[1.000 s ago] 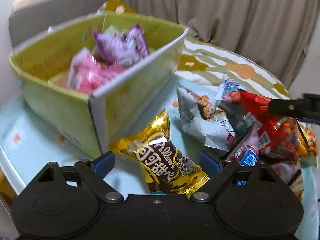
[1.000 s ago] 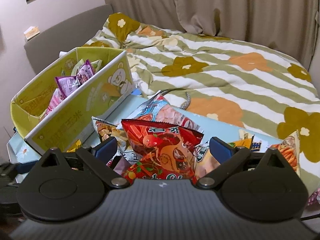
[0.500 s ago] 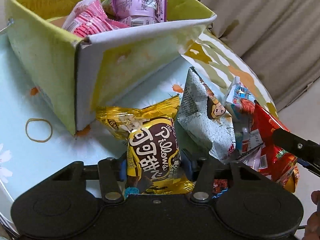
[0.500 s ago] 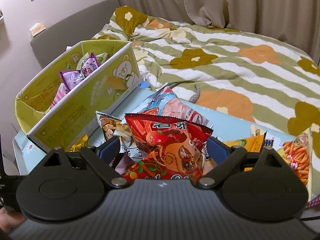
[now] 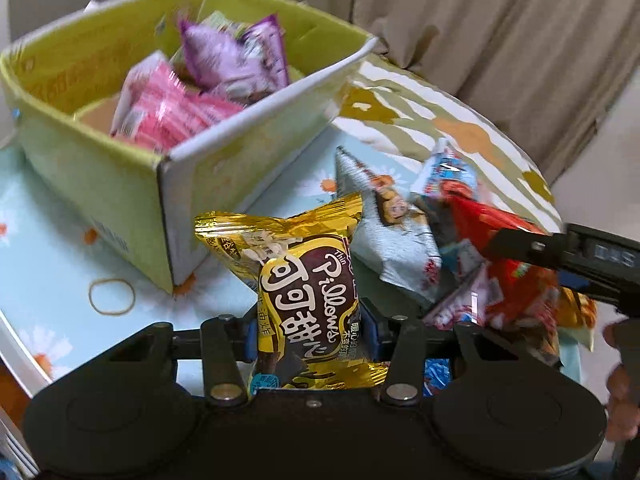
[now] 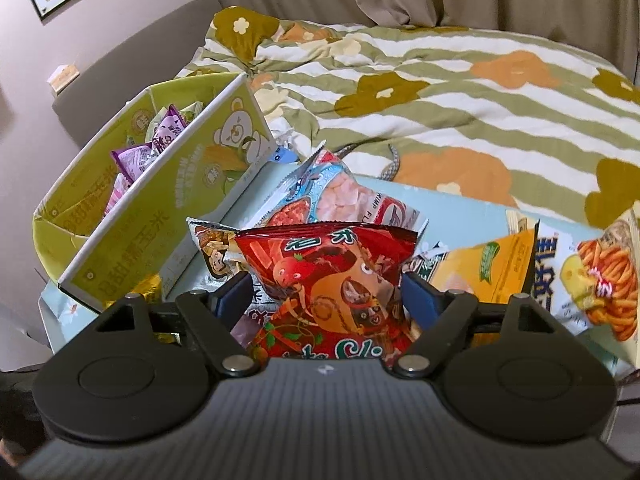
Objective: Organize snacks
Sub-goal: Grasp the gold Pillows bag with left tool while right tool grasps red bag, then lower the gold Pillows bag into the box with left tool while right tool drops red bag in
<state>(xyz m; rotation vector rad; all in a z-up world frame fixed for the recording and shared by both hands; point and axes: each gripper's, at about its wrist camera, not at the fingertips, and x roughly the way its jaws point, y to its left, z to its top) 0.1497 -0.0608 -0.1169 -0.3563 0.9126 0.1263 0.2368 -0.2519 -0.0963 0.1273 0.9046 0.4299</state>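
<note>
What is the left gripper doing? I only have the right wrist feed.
Observer: In the left wrist view the left gripper is shut on a gold Pillows packet.
Operator: Anything loose on the table near the box?
Observer: A rubber band lies flat on the table, just off the near corner of the green box.
Operator: What's in the box at that end?
Observer: A pink packet lies in the near end, with a purple packet behind it.
</note>
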